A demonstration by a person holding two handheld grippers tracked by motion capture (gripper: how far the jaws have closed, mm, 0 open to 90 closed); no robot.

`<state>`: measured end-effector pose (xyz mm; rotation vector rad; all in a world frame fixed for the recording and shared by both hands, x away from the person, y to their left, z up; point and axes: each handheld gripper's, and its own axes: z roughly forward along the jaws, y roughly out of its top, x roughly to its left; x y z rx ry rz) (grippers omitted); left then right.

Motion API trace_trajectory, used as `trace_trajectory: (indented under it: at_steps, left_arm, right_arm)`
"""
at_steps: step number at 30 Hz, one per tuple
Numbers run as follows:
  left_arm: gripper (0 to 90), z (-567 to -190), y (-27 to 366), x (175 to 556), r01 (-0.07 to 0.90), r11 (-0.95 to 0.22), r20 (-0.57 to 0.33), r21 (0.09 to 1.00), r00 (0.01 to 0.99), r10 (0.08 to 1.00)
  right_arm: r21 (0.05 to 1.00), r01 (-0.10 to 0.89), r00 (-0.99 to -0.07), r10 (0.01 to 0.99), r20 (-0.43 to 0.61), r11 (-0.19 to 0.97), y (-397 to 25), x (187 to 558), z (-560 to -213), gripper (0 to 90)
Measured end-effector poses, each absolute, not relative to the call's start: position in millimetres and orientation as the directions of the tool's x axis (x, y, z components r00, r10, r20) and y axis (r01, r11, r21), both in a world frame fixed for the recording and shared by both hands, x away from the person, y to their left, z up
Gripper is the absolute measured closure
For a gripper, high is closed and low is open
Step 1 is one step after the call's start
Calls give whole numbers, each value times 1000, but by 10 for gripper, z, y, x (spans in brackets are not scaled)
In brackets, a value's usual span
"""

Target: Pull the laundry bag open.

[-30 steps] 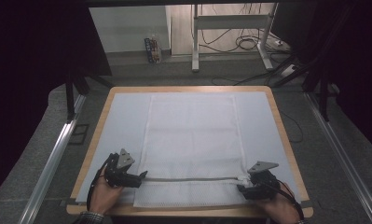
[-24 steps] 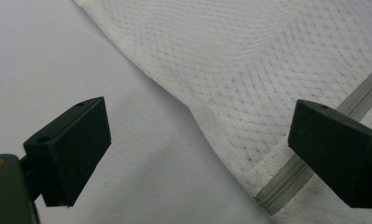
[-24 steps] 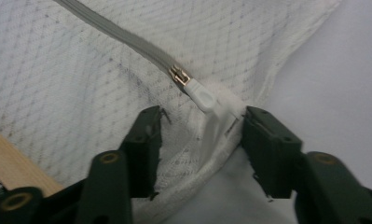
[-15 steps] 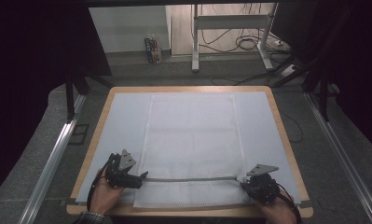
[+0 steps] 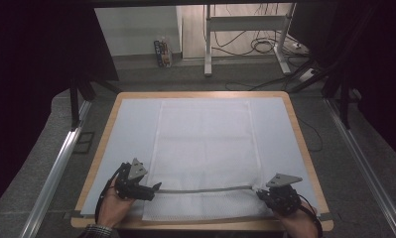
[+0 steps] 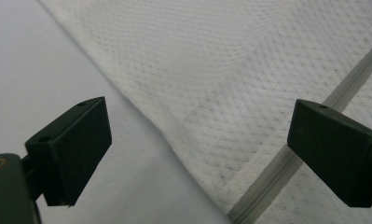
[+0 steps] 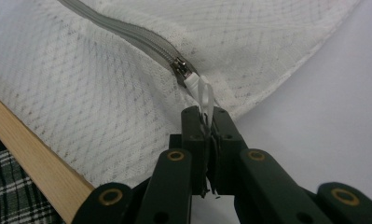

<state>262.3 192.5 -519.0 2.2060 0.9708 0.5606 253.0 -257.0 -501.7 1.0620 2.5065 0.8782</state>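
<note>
Grey zipper (image 5: pixel 205 189) ran sideways across the white mesh laundry bag (image 5: pixel 203 148) near the table's front edge; right gripper (image 5: pixel 281 194) pinched its white pull tab (image 7: pixel 204 95), left gripper (image 5: pixel 147 190) gaped open at the opposite end.

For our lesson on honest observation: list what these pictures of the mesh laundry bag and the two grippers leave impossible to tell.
- High view: whether the left gripper touches the mesh bag is too small to tell.
- Right gripper view: the end of the white pull tab is hidden between the right gripper's shut jaws.
- Left gripper view: the zipper runs off the picture's edges, so its ends are cut off.
- Every view: the bag's contents cannot be made out.
</note>
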Motion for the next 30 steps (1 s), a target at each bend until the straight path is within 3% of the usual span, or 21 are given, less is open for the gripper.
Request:
trace_trajectory:
  at_steps: [13, 19, 30]
  left_arm:
    - [66, -4925, 1406, 2793, 429, -496, 32, 755, 732, 681]
    - [70, -4797, 855, 2965, 368, -526, 19, 766, 806, 592]
    - [70, -4754, 202, 3222, 319, -555, 13, 768, 859, 512]
  right_arm:
    - [672, 504, -706, 707, -41, 542, -2581, 2500, -4952, 851]
    - [690, 476, -715, 697, -56, 544, -2587, 2483, -4923, 851]
    - [695, 461, -726, 685, -62, 552, -2598, 2479, -4915, 851]
